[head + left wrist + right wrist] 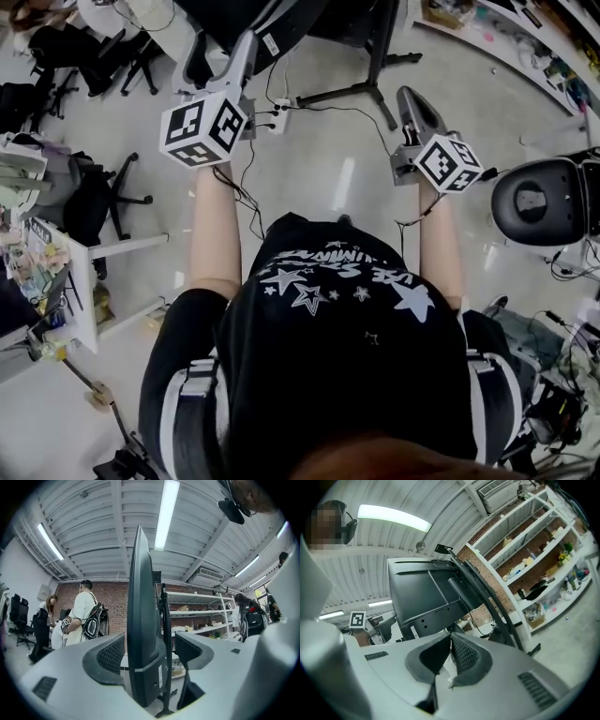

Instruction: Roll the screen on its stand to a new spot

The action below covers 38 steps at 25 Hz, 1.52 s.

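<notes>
Brick-walled workshop. My left gripper (151, 652) gapes around screen (140, 597) edge; right gripper (450, 654) clenched, empty. Next, I judge: clamp, roll.

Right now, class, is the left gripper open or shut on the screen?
Open: the left gripper has gaps between both pads and the screen.

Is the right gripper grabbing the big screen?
No, the right gripper has its jaws shut together, and the screen stands beyond them.
</notes>
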Each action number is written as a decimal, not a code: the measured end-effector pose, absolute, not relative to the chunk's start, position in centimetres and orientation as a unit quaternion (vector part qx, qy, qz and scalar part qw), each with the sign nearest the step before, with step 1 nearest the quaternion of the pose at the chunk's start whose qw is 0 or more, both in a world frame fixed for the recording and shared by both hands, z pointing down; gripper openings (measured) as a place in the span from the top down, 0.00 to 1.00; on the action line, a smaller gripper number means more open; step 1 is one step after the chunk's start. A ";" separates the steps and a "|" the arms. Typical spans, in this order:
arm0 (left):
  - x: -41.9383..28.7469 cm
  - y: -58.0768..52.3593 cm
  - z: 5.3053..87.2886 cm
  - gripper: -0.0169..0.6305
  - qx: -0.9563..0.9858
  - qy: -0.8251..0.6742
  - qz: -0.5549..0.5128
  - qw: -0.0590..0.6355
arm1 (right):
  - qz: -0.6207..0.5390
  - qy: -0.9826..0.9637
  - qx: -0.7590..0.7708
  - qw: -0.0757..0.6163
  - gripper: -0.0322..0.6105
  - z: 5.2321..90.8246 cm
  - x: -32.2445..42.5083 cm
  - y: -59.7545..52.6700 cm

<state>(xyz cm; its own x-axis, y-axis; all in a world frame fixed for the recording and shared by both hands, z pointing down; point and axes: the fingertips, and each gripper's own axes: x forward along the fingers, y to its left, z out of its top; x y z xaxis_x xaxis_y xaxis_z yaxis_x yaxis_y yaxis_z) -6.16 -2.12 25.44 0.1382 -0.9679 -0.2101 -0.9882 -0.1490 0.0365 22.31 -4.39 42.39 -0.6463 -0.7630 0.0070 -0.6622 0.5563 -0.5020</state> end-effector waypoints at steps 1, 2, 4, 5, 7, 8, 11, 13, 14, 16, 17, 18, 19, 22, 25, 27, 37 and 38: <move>-6.1 -1.9 25.8 0.45 -0.755 0.647 0.092 0.052 | -0.233 0.876 -0.410 0.105 0.94 42.1 22.2 -4.3; -6.2 -1.7 26.2 0.45 -0.758 0.645 0.092 0.048 | -0.229 0.876 -0.412 0.104 0.94 41.9 22.0 -4.1; -6.6 -1.2 26.9 0.45 -0.763 0.638 0.093 0.039 | -0.227 0.875 -0.416 0.103 0.94 41.7 21.4 -3.8; -6.9 -0.8 27.2 0.45 -0.766 0.635 0.094 0.034 | -0.224 0.874 -0.418 0.104 0.94 41.4 20.8 -3.6; -7.8 0.0 27.8 0.45 -0.773 0.627 0.093 0.024 | -0.217 0.873 -0.423 0.107 0.94 40.6 19.5 -2.9; -8.1 0.5 28.1 0.45 -0.778 0.622 0.091 0.019 | -0.215 0.873 -0.425 0.108 0.94 40.2 18.7 -2.5; -9.1 1.8 29.2 0.45 -0.792 0.605 0.084 0.006 | -0.212 0.872 -0.427 0.109 0.94 39.6 16.1 -1.1; -10.1 2.6 29.8 0.45 -0.799 0.595 0.084 -0.002 | -0.210 0.874 -0.425 0.109 0.94 39.5 14.2 0.0; -10.6 3.1 30.0 0.45 -0.802 0.591 0.087 -0.006 | -0.206 0.875 -0.424 0.111 0.94 39.3 13.4 0.6; -11.5 3.9 30.1 0.45 -0.807 0.582 0.099 -0.016 | -0.201 0.877 -0.421 0.111 0.94 39.4 11.9 1.8; -11.9 4.2 30.0 0.45 -0.810 0.576 0.105 -0.020 | -0.199 0.877 -0.423 0.110 0.94 39.5 11.4 2.3; -12.1 4.5 30.0 0.45 -0.813 0.571 0.110 -0.023 | -0.196 0.876 -0.428 0.108 0.94 39.4 11.1 2.7; -12.1 4.7 29.9 0.45 -0.817 0.565 0.111 -0.024 | -0.192 0.873 -0.436 0.105 0.94 39.2 11.0 2.9; -11.9 5.5 30.1 0.45 -0.828 0.552 0.099 -0.017 | -0.194 0.864 -0.454 0.101 0.94 39.3 11.2 3.6; -12.1 6.5 30.4 0.46 -0.837 0.537 0.099 -0.024 | -0.192 0.863 -0.458 0.094 0.94 39.4 10.5 4.6; -12.5 7.2 30.5 0.48 -0.843 0.525 0.106 -0.038 | -0.185 0.866 -0.456 0.087 0.94 39.2 9.5 5.2; -15.5 11.7 31.7 0.85 -0.848 0.515 0.102 -0.070 | -0.180 0.877 -0.442 0.062 0.94 39.9 4.8 9.3; -15.9 12.3 31.9 0.89 -0.848 0.516 0.100 -0.071 | -0.182 0.877 -0.441 0.058 0.94 40.1 4.3 9.9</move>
